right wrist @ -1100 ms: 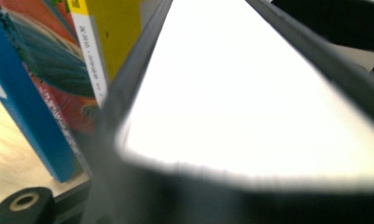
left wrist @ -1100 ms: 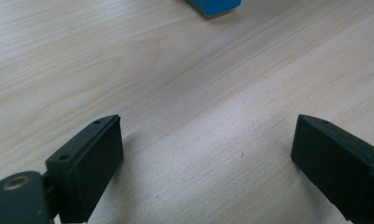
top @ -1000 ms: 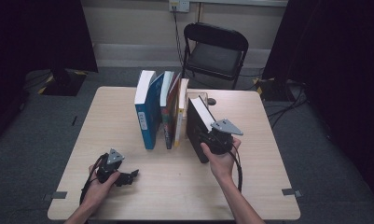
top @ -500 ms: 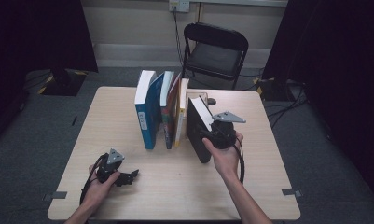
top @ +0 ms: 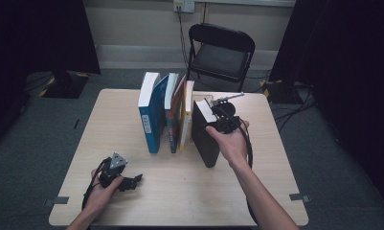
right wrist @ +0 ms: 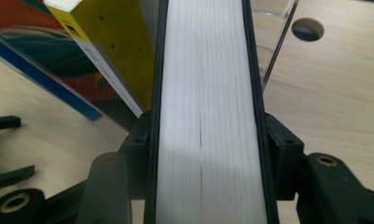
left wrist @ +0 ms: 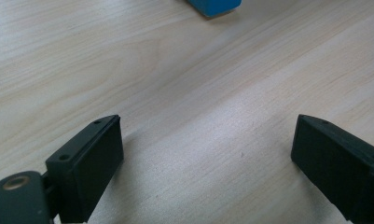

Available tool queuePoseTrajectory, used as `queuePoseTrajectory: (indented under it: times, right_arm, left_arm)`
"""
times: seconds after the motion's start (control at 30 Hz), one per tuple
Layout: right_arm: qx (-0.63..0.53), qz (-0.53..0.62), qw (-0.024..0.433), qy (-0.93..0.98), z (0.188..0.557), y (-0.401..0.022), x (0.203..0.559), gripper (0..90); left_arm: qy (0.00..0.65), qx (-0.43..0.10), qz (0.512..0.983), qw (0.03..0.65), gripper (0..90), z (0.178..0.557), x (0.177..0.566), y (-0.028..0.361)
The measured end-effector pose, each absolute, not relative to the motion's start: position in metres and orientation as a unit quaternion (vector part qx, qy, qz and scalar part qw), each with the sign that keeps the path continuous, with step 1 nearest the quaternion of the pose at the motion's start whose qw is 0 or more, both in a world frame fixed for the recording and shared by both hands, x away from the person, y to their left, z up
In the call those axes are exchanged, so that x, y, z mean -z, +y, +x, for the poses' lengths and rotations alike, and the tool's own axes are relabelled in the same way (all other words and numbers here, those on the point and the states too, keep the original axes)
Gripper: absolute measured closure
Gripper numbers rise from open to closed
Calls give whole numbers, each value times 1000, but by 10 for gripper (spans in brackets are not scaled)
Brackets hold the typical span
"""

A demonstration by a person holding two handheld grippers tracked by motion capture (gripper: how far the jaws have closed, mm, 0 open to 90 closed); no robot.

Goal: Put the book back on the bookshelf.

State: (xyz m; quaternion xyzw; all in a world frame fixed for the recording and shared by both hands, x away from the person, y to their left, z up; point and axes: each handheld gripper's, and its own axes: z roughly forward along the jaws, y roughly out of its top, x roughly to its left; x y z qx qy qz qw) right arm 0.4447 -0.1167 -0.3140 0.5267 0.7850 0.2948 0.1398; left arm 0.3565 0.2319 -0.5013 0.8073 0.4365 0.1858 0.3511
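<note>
Since the earlier high views, the right hand-held gripper (top: 217, 116) has risen along the black book (top: 205, 136) toward its upper edge, its grey plate now tipped up toward the top of the frame. The book stands at the right end of the row, so I judge it is being tilted or drawn out. In the right gripper view its white page block (right wrist: 205, 112) runs up the centre, both jaws pinching the covers. The left hand-held gripper (top: 132, 181) rests spread on the counter (top: 180, 196), lower left.
</note>
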Motion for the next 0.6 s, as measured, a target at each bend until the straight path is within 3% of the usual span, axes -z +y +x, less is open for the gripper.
queuePoseTrajectory:
  times: [0.37, 0.6]
  right_arm:
    - [-192, 531, 89, 821, 479, -97, 300, 481]
    - [-153, 537, 85, 825, 493, -87, 305, 492]
  left_arm:
    - [439, -186, 805, 353, 89, 356, 502, 232]
    - [439, -186, 806, 352, 89, 356, 501, 232]
